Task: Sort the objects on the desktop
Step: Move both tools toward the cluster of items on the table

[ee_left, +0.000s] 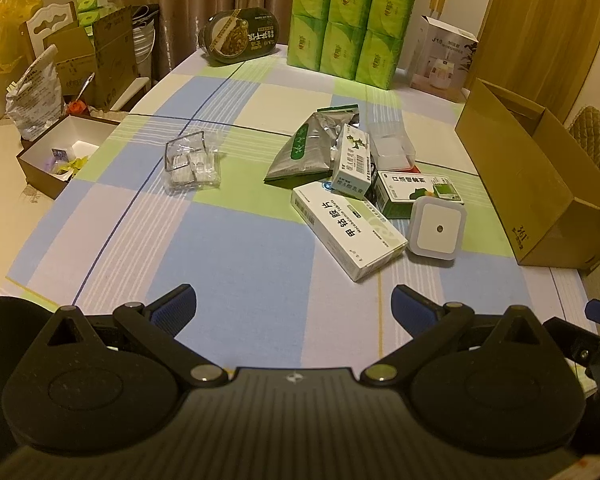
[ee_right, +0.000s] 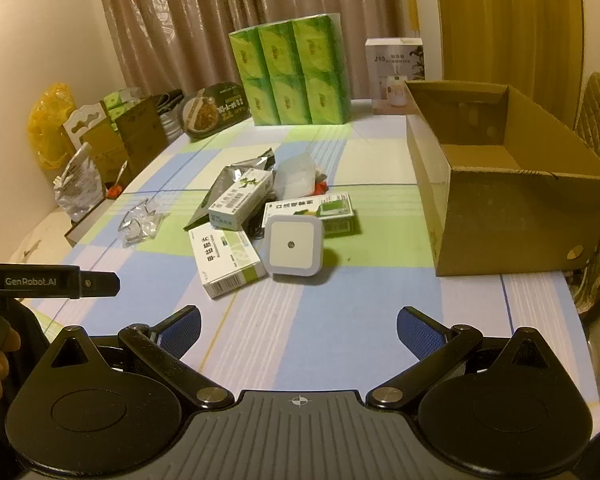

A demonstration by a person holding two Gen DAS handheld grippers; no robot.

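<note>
Left to right across the checked surface [ee_left: 240, 248]: we see a clear plastic packet [ee_left: 192, 166] lying alone, then a heap of a silver-green pouch [ee_left: 304, 152], a large white medicine box [ee_left: 346, 230], a small white medicine box [ee_left: 352, 162], a green medicine box [ee_left: 414, 192] and a square white night light [ee_left: 436, 232], and lastly an open cardboard box [ee_right: 500, 184] with nothing visible inside. The left gripper [ee_left: 294, 304] and right gripper [ee_right: 298, 330] hover short of the heap, jaws spread wide, holding nothing. We judge sorting not yet begun. The night light, nearest the cardboard box and touching the green medicine box, suits a first pick: we would approach from above, straddle its flat sides, and close squarely so neighbouring boxes stay undisturbed.
</note>
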